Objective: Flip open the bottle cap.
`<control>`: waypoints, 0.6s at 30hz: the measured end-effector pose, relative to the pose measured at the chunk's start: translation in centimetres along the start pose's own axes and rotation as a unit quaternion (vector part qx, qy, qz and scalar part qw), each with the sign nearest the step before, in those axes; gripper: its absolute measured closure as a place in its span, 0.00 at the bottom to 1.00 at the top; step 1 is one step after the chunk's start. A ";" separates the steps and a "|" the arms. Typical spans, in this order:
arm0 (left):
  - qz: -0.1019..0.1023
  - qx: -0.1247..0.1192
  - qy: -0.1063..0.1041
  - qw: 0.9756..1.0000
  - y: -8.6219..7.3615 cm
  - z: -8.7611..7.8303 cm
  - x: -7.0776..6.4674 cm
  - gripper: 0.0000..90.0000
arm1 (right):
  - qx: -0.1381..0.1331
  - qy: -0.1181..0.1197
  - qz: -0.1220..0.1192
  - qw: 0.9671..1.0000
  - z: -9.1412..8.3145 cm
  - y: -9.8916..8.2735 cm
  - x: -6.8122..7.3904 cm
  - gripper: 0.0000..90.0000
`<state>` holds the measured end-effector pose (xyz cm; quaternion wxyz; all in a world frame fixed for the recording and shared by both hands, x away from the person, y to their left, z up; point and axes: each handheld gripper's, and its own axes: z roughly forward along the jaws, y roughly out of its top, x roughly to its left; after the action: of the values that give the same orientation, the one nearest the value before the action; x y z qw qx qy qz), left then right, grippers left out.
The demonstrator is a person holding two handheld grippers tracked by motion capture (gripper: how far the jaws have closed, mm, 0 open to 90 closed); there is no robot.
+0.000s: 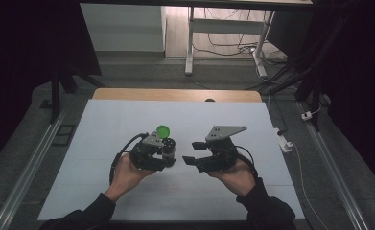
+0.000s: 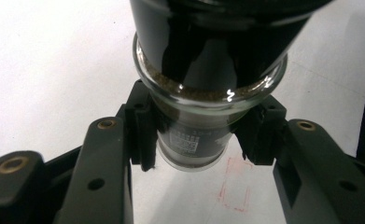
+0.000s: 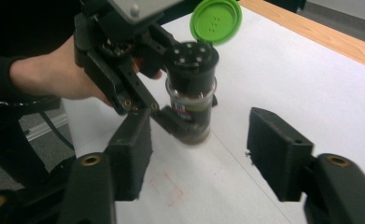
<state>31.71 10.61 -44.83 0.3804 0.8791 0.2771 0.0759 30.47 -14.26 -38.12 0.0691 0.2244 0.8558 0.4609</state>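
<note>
A glass spice jar (image 1: 169,146) with dark contents and a black shaker top stands upright at the middle of the white table (image 1: 103,191). Its green flip lid (image 1: 163,130) is swung open and stands up behind the top. My left gripper (image 1: 169,154) is shut on the jar; in the left gripper view both pads (image 2: 143,140) press the glass body (image 2: 192,144) below its neck. My right gripper (image 1: 191,153) hovers just right of the jar, open, with nothing between its jaws. The right gripper view has the jar (image 3: 192,109) and green lid (image 3: 216,21) ahead of the right gripper (image 3: 199,158).
A faint red rectangle (image 3: 168,186) is drawn on the white sheet near the jar's base. The table's wooden far edge (image 1: 175,94) lies behind. Beyond it on the floor are a desk frame (image 1: 190,43) and cables. A power strip (image 1: 285,142) lies off the right edge.
</note>
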 end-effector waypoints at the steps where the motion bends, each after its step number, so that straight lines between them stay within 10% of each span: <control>1: -0.001 0.000 0.000 1.000 0.0 0.0 0.0 0.60 | -0.001 -0.001 0.001 1.000 -0.2 -0.2 0.0 0.42; 18: -0.001 -0.002 0.001 1.000 0.0 -0.2 0.2 0.60 | -0.009 -0.045 0.028 0.999 -3.3 -4.5 -0.2 0.12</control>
<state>31.82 10.84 -44.69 0.3822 0.8777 0.2785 0.0774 28.12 -18.92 -39.94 0.0968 0.2676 0.8410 0.4601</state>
